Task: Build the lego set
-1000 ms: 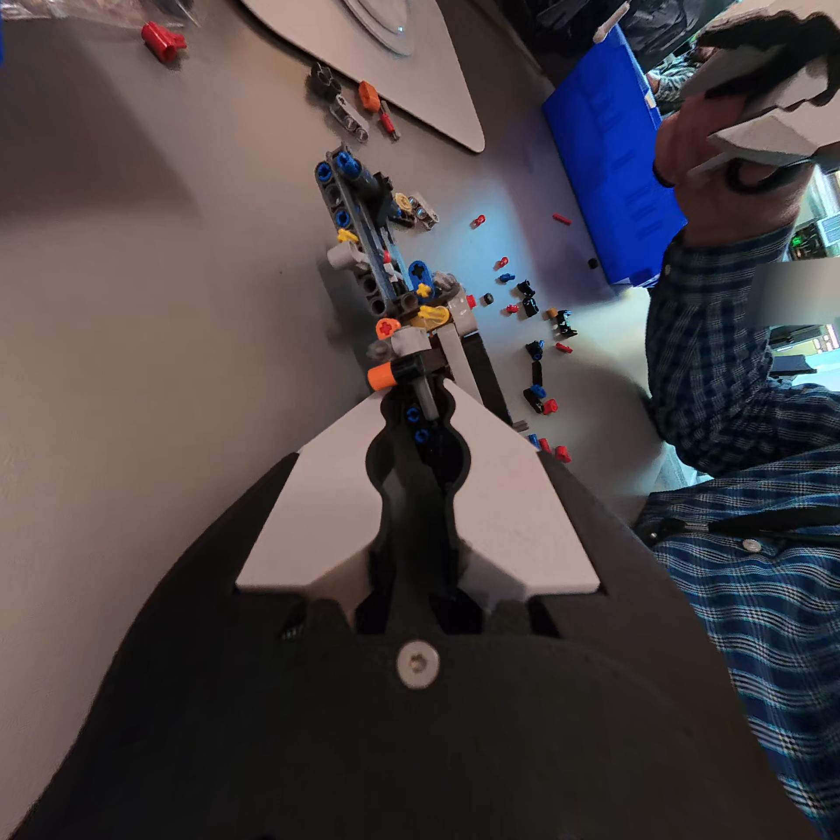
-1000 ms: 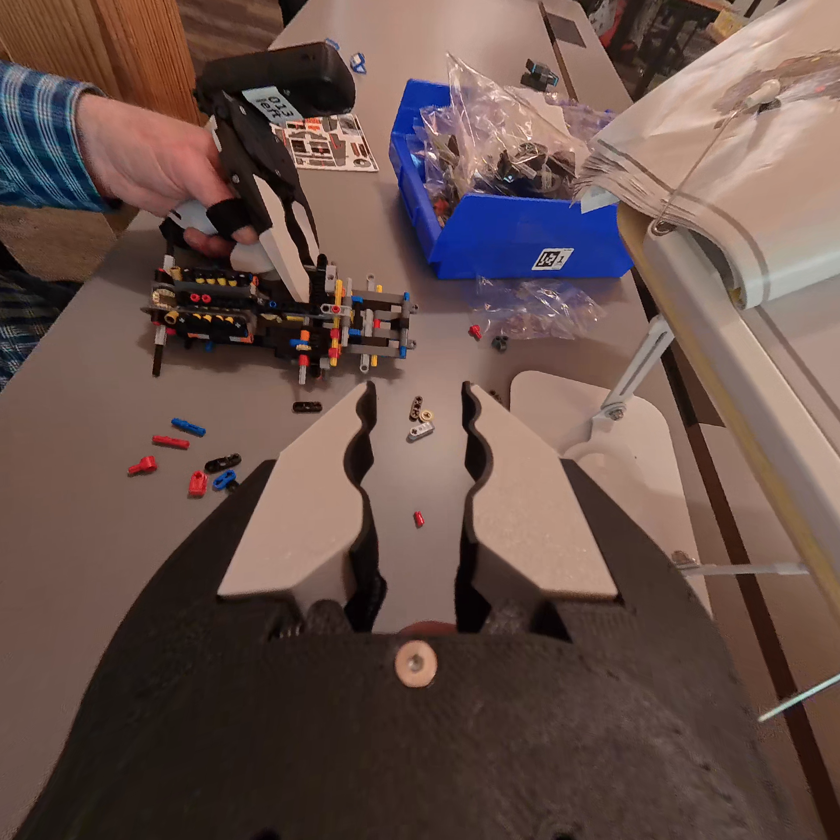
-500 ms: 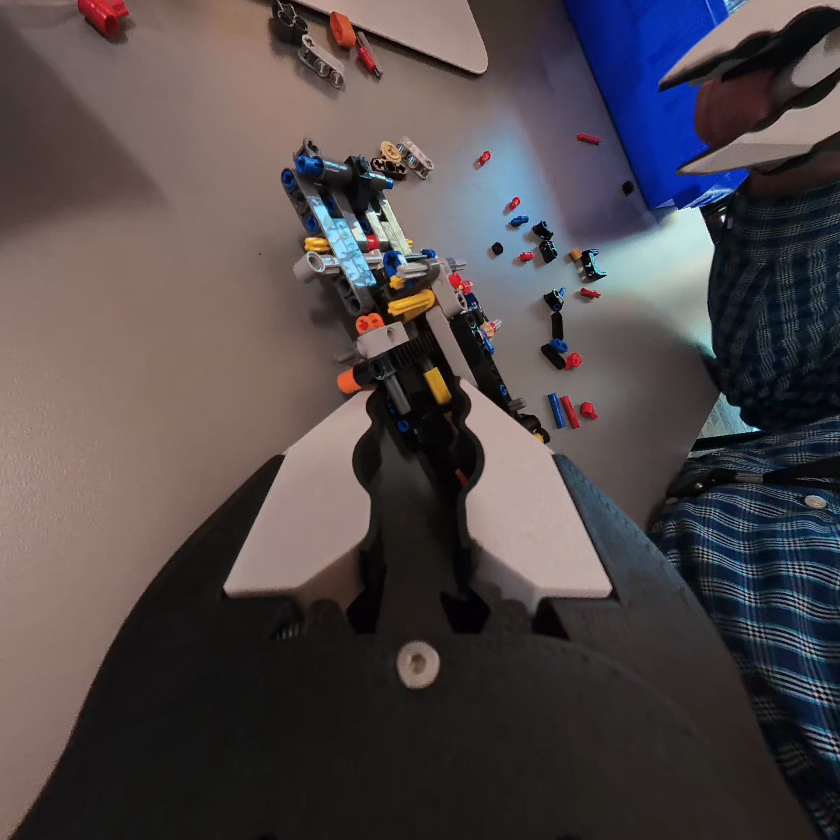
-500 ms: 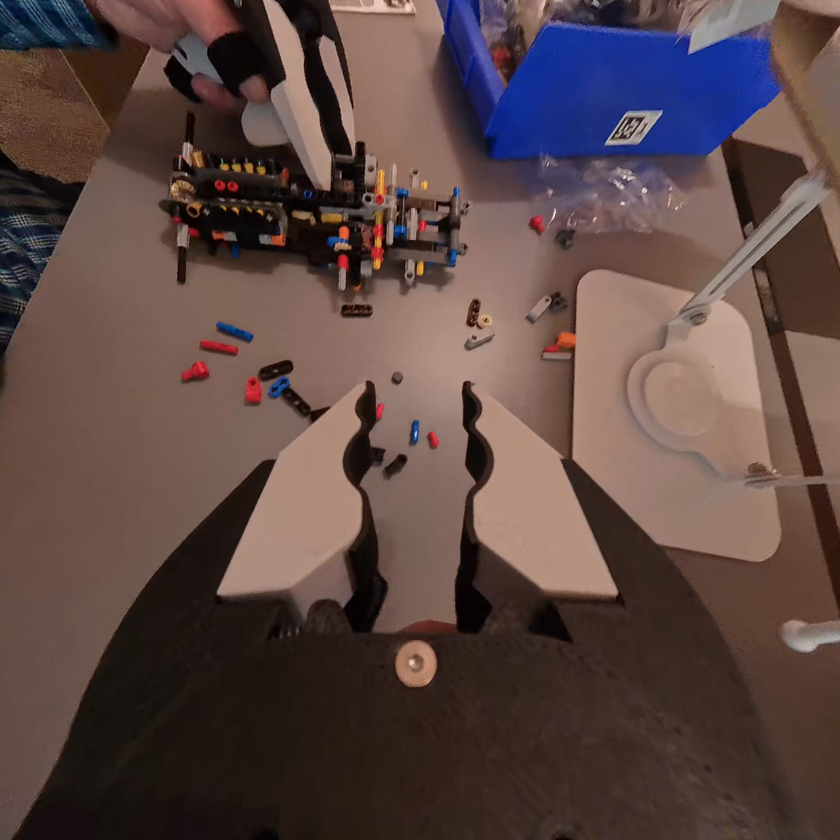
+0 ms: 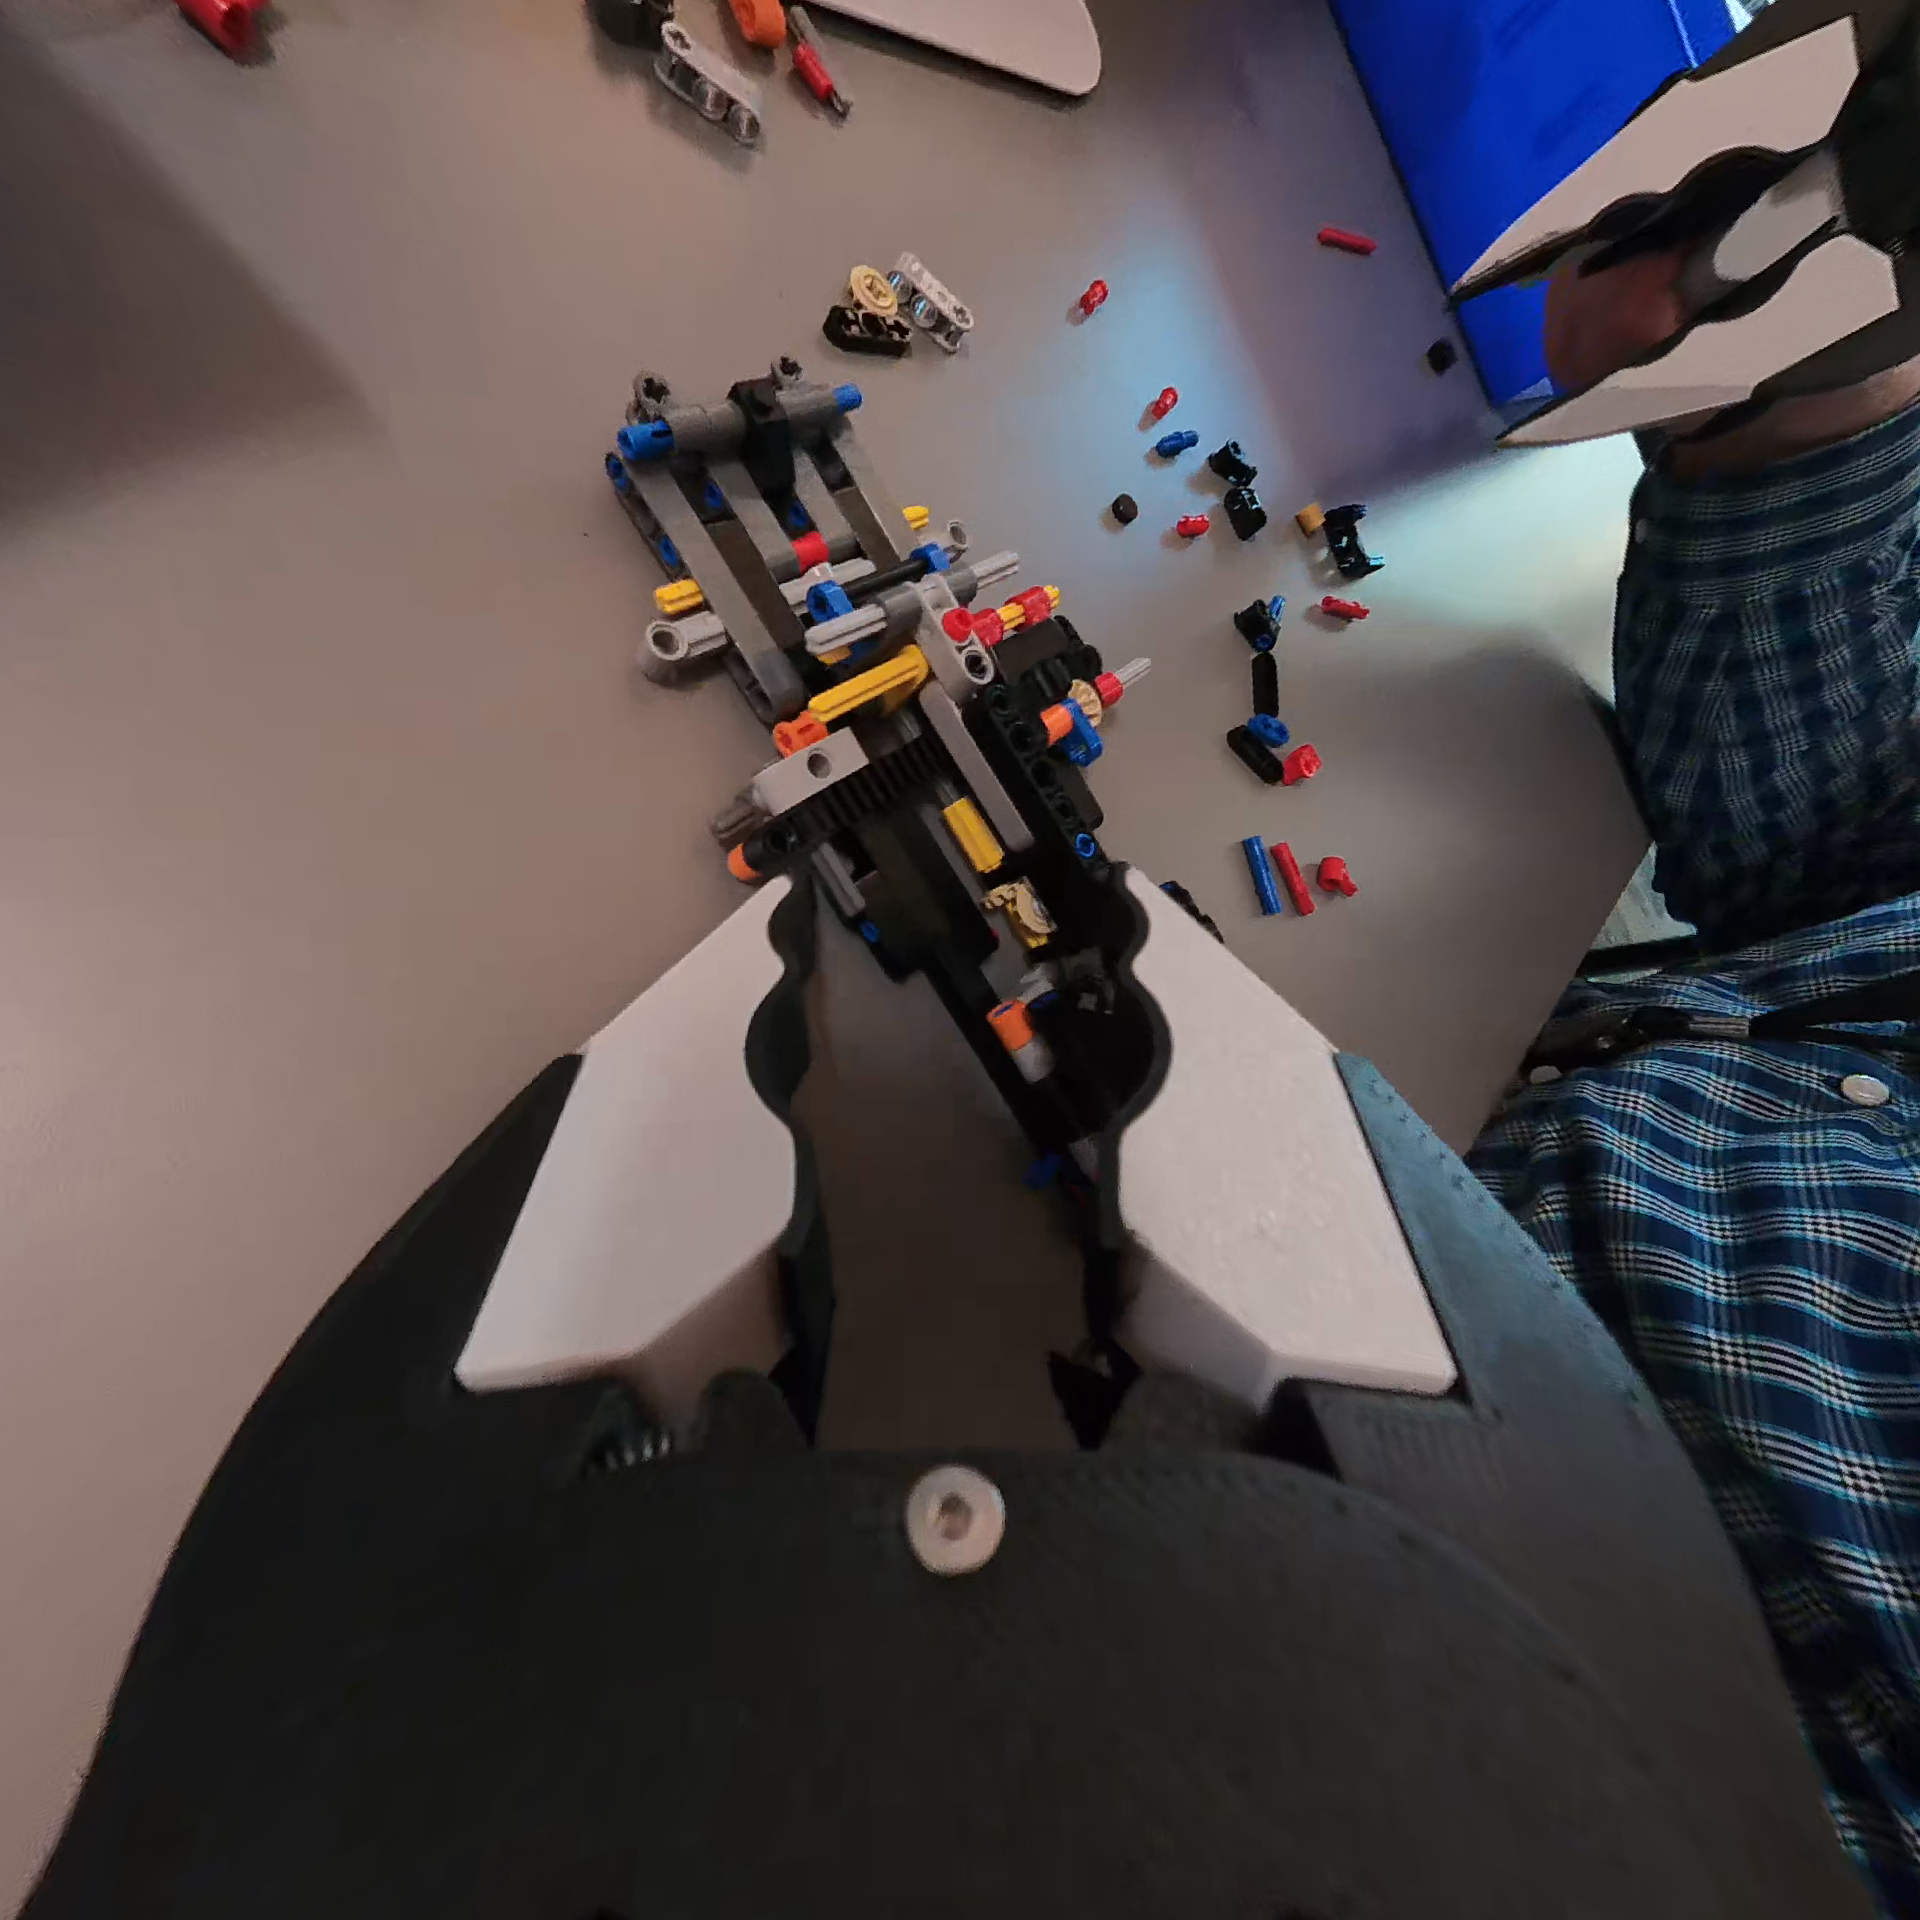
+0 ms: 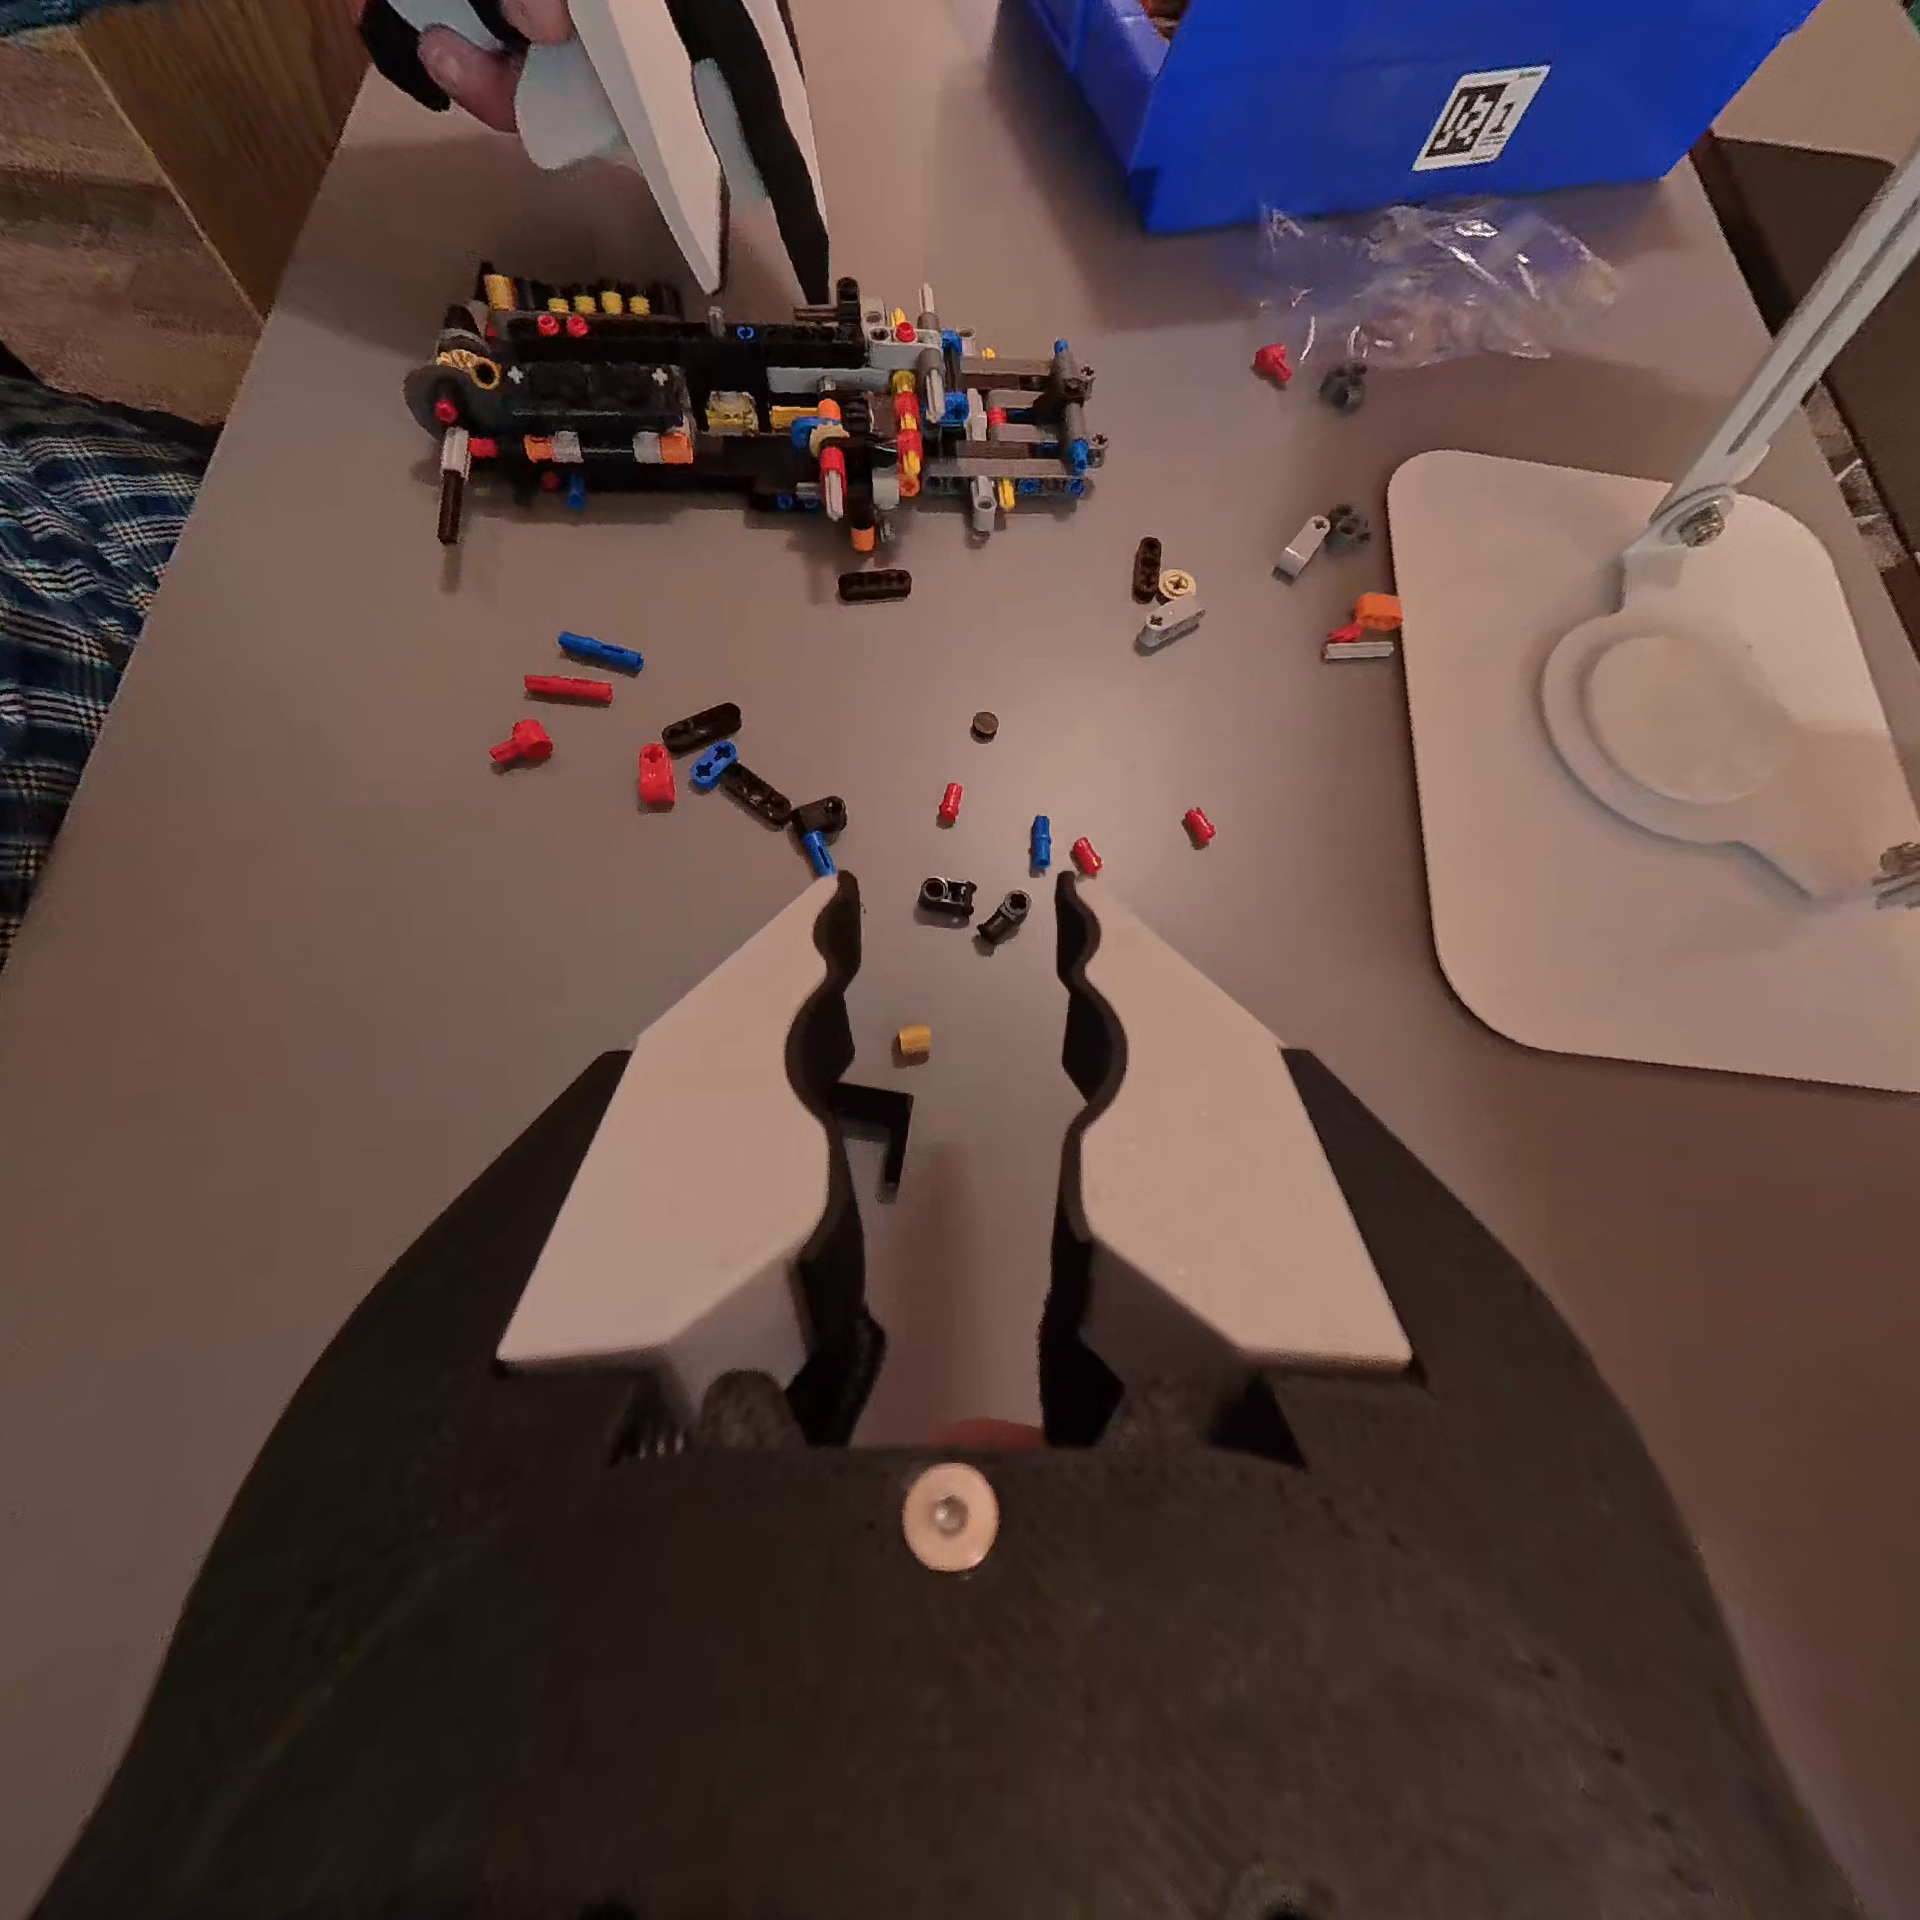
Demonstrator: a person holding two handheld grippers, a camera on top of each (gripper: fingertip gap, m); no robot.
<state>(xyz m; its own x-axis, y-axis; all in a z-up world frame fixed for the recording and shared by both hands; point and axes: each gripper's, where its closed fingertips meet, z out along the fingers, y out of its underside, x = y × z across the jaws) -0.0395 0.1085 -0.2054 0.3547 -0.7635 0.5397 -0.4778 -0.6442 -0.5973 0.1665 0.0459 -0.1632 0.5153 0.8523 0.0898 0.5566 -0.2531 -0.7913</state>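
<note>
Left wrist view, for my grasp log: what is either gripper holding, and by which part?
Nothing. The left gripper stands open astride the near end of the black, multicoloured lego assembly; the right gripper is open, empty.

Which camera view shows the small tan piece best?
The right wrist view: the tan piece lies alone on the grey table between the open right gripper fingers. The left wrist view shows it smaller, beside black connectors.

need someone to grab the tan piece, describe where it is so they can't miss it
On the grey table, look between the open right gripper fingers. The tan piece lies there alone, a tiny stubby cylinder; nearby loose bits are red, blue or black.
</note>
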